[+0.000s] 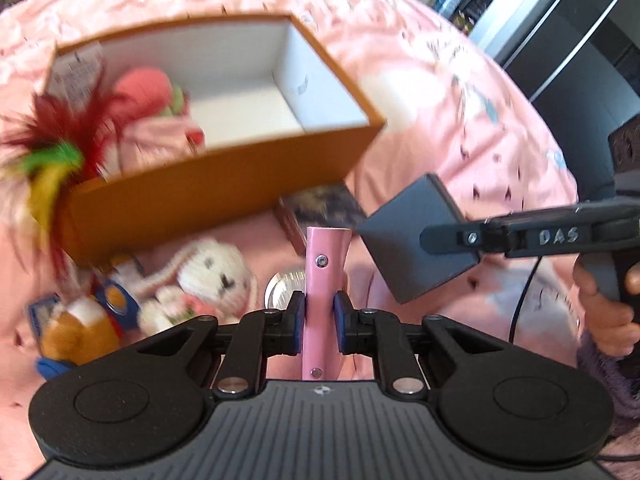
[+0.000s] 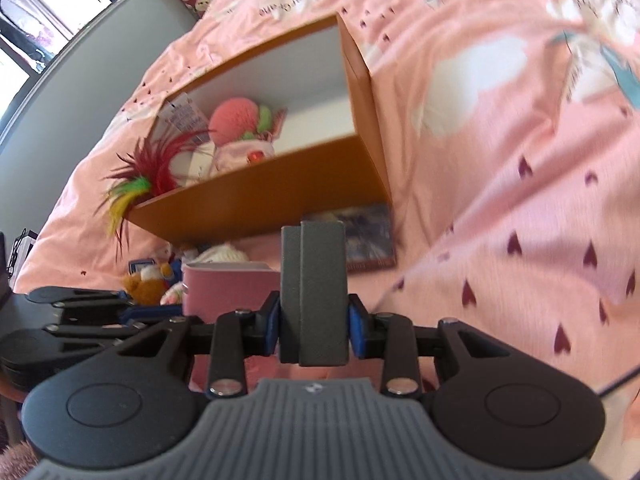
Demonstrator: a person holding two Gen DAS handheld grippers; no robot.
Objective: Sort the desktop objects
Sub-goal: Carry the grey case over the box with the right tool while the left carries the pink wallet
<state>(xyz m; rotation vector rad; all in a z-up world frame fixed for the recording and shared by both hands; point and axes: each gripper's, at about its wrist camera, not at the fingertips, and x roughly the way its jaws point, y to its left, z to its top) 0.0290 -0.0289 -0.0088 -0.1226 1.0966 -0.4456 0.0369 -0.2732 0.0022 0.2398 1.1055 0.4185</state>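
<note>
Surface: pink printed bedspread, soft and creased, with dark hearts and white patches.
Box: orange cardboard box, rectangular, open top, white inside; it sits on the bedspread ahead of both grippers.
Box contents: a coral knitted ball, pink fabric and a printed paper tag, all at the left end; the right end shows bare white floor.
Feathers: a tuft of red, green and yellow feathers hangs over the box's left front corner.
In front of box: white knitted rabbit, a brown-and-white plush toy just beside it, and a round shiny metal disc partly hidden behind the pink case.
Flat item: a dark, glossy rectangular book or card box lies touching or just beside the box's front right corner; blurred, print unreadable.
Left gripper: blue pads clamped on a slim pink case, smooth, with two small screws, held upright, clear of the bedspread.
Right gripper: pads pressed on both sides of a dark grey box, matte, square-edged, with a lid seam, held above the bedspread.
Spacing: the grey box hangs right of the pink case, near it but apart.
Person: a hand grips the right gripper's handle.
Blur: left side of the left wrist view is smeared.
</note>
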